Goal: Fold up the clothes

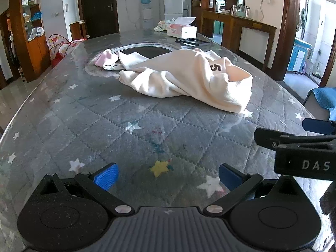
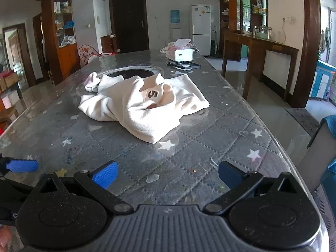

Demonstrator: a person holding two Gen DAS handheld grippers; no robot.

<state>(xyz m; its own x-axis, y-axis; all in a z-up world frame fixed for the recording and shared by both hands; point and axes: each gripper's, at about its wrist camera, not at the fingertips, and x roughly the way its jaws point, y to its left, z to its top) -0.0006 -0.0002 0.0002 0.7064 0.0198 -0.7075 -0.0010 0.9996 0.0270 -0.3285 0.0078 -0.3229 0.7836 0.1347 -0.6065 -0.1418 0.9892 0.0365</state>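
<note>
Left tongs (image 1: 167, 177), right tongs (image 2: 167, 176): spread wide, empty; cream garment (image 2: 138, 103) well ahead.

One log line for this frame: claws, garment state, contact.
left claw: open, empty | right claw: open, empty | cream garment: crumpled, unfolded on table | contact: none

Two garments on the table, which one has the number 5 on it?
The big cream garment, crumpled mid-table. The small pink-and-white piece beside its far left end shows no print.
</note>
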